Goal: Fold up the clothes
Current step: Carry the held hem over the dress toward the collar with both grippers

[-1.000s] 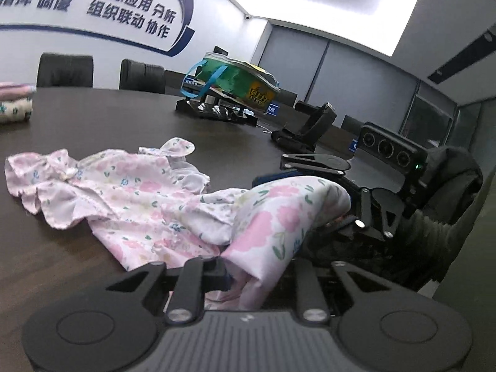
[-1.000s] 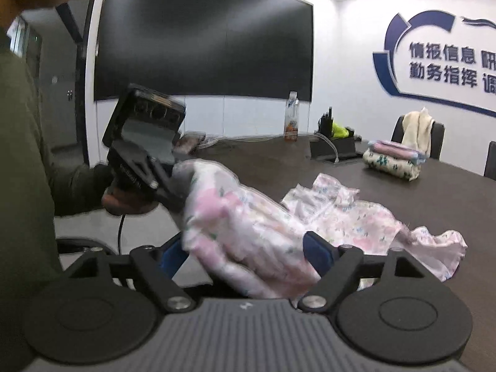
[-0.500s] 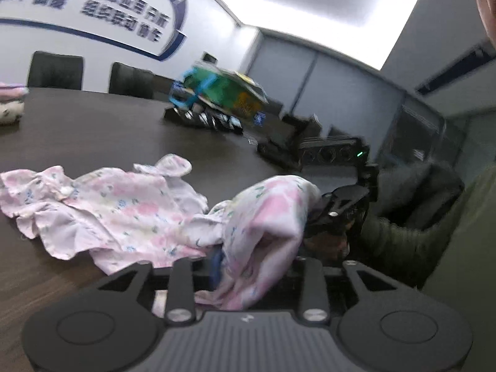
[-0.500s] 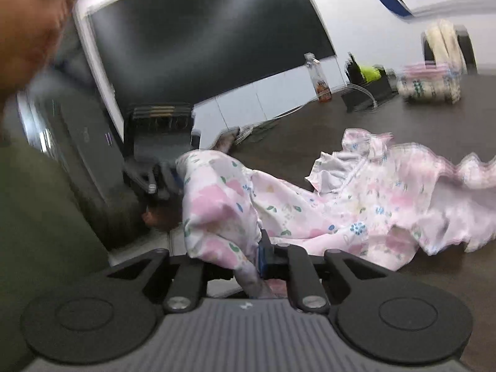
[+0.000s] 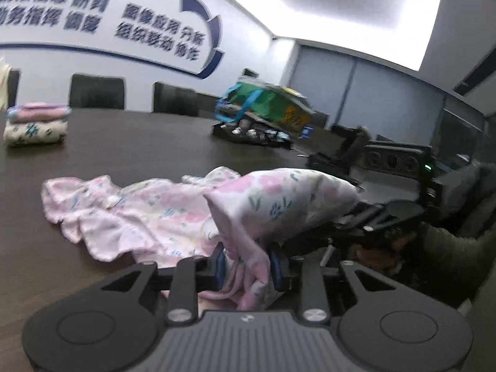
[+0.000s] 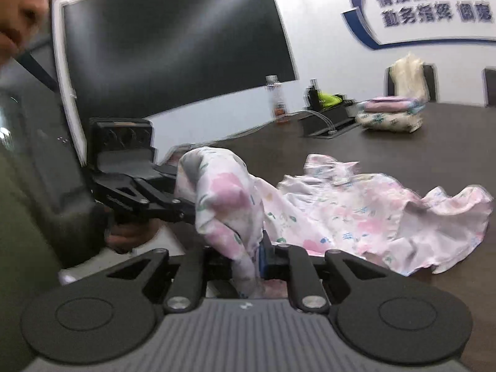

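- Left tongs (image 5: 246,262) clamped down tight on a bunched edge of the pink flowered garment (image 5: 148,217), cloth pinched between the blue pads and spilling out below.
- Right tongs (image 6: 248,255) likewise closed on another bunch of the same garment (image 6: 372,217), fabric trapped between the fingers and hanging in a fold.
- Between the two grips, a raised hump of cloth held off the counter (image 5: 124,158); rest of the garment lying crumpled and ruffled on the dark surface just beyond.
- Likely step: carrying the near edge over the spread part to lay a fold. Best done by moving both tongs together at the same height, keeping the held edge taut between them, lowering it flat before letting go.
- Worth watching: uneven pull, likely to drag the loose ruffles into a heap rather than a clean crease.
- Farther back, a folded stack (image 5: 35,124) of clothes (image 6: 389,114) sitting well apart on the counter.
- Beyond that, a green bag (image 5: 265,105), a bottle (image 6: 276,99), chairs and a lettered wall.
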{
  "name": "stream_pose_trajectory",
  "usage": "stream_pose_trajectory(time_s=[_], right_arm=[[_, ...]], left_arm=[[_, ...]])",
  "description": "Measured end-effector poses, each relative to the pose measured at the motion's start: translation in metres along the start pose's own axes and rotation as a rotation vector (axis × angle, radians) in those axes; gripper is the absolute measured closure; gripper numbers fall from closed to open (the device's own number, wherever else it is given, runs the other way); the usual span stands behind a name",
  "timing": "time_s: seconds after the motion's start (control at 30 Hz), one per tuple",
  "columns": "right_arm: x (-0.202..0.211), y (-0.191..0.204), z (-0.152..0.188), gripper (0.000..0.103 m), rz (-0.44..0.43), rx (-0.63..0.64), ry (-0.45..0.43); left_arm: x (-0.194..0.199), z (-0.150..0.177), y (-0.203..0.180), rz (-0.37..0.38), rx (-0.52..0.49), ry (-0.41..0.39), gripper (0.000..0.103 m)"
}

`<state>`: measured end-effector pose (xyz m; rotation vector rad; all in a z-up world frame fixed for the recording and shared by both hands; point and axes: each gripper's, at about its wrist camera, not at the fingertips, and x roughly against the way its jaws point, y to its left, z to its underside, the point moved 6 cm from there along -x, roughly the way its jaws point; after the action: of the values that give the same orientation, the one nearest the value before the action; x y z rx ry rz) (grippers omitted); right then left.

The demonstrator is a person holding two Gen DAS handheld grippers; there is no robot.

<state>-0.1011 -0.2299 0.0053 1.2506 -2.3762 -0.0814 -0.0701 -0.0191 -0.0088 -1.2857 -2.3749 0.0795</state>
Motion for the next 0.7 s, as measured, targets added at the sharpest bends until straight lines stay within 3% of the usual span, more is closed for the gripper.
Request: stream_pose_trajectory(time_s=[0.07, 0.2, 0.3, 0.4, 0.57, 0.7], right_arm=[[-0.001, -0.009, -0.003, 0.09, 0.032, -0.028, -0.032], [0.001, -0.011, -0.013, 0.091, 0.111, -0.012, -0.092], [-0.004, 0.017, -0.013, 0.091, 0.231, 0.199, -0.08], [-0.025, 0.047, -0.001, 0.091, 0.313, 0.334, -0.044], [-0.066, 0.085, 0.011, 0.091, 0.366, 0.401, 0.0], [-0.106, 0.102, 0.01, 0.09, 0.466, 0.466, 0.057]], left_arm=[[0.002, -0.004, 0.004, -0.04, 0.005, -0.02, 0.073], [0.006, -0.012, 0.012, -0.12, 0.016, -0.059, 0.051], [0.041, -0.002, 0.016, -0.123, 0.041, -0.103, 0.039], [0.074, 0.009, 0.021, -0.123, 0.088, -0.136, 0.039], [0.105, 0.031, 0.03, -0.16, 0.242, -0.14, 0.032], [0.116, 0.041, 0.033, -0.191, 0.321, -0.167, 0.027]])
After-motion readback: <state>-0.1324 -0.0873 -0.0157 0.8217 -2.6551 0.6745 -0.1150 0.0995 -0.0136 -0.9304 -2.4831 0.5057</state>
